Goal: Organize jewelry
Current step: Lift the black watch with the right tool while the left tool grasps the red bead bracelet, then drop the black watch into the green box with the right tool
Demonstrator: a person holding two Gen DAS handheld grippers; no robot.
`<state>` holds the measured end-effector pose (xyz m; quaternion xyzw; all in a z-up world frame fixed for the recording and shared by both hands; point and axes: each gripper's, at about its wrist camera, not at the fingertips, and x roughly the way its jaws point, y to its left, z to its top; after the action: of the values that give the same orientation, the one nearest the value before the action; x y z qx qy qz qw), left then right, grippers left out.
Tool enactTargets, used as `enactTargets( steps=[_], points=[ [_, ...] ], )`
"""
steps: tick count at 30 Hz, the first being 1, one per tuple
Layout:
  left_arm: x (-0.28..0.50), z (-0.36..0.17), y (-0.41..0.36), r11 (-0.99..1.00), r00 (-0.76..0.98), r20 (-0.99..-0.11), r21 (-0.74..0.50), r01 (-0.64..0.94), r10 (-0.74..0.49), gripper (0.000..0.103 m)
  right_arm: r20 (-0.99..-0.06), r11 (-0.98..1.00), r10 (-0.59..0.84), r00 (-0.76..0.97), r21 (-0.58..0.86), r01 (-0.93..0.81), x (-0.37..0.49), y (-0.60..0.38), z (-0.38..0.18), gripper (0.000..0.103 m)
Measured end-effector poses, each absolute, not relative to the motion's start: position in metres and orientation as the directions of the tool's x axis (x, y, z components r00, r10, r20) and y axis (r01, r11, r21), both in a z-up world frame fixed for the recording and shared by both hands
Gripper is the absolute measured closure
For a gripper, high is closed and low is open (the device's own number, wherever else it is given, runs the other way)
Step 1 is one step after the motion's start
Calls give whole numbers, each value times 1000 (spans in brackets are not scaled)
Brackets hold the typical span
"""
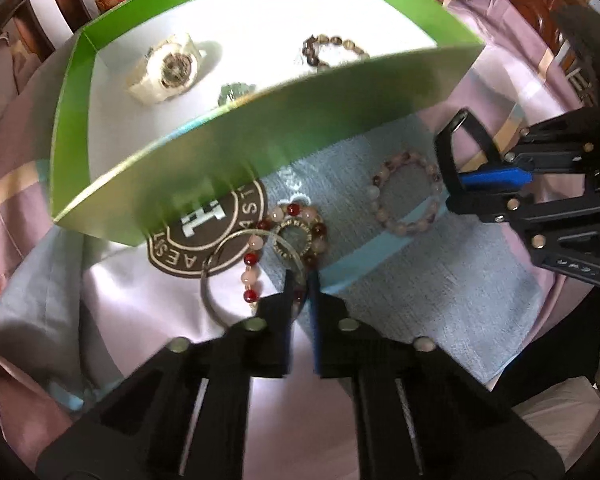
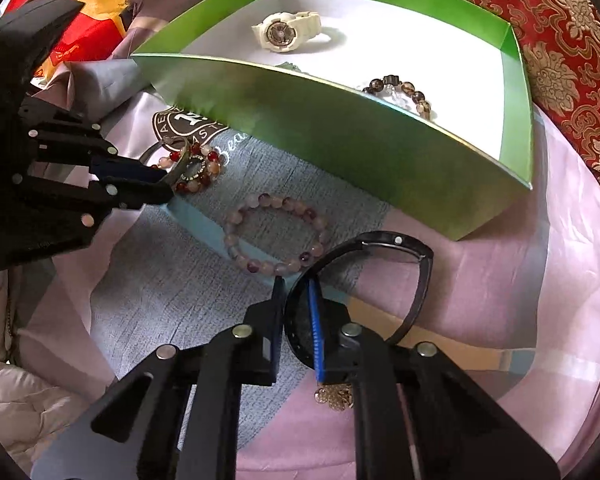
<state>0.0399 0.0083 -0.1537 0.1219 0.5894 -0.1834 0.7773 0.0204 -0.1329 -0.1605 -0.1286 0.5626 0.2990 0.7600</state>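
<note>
My left gripper [image 1: 301, 280] is shut on the rim of a thin metal bangle [image 1: 228, 240], which lies over a red-and-pink bead bracelet [image 1: 252, 258] on the cloth. The right wrist view shows that gripper [image 2: 162, 184] at the left with the bangle [image 2: 180, 164] tilted up. My right gripper [image 2: 296, 284] is shut on a black bangle [image 2: 380, 235] just above the cloth. A pale pink bead bracelet [image 2: 274, 200] lies loose between the two grippers. The green box [image 2: 340, 140] behind them holds a white watch [image 2: 284, 32] and a brown bead bracelet [image 2: 404, 88].
A gold flower-shaped piece [image 2: 334, 394] lies under my right gripper. A small green item [image 1: 232, 92] sits inside the box by its near wall [image 1: 260, 128]. Red patterned fabric [image 2: 560, 60] lies behind the box, and dark wooden furniture [image 1: 32, 12] stands at the back left.
</note>
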Motion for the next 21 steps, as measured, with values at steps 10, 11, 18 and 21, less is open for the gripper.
enactTargets(
  steps=[10,11,18,21],
  points=[
    [32,-130,15,897,290,-938,-47,439,-191,99,-893,816,366,262,172,-552,27,-160,-127,97],
    [32,-128,16,897,295,-935,-50,439,-196,99,-892,818,366,266,172,-549,28,-162,-125,97],
    [32,-121,20,899,313,-925,-62,434,-215,99,-856,800,437,278,228,-555,26,-171,-110,97],
    [30,-118,21,898,316,-923,-64,436,-219,99,-851,788,447,276,229,-571,24,-167,-108,97]
  ],
)
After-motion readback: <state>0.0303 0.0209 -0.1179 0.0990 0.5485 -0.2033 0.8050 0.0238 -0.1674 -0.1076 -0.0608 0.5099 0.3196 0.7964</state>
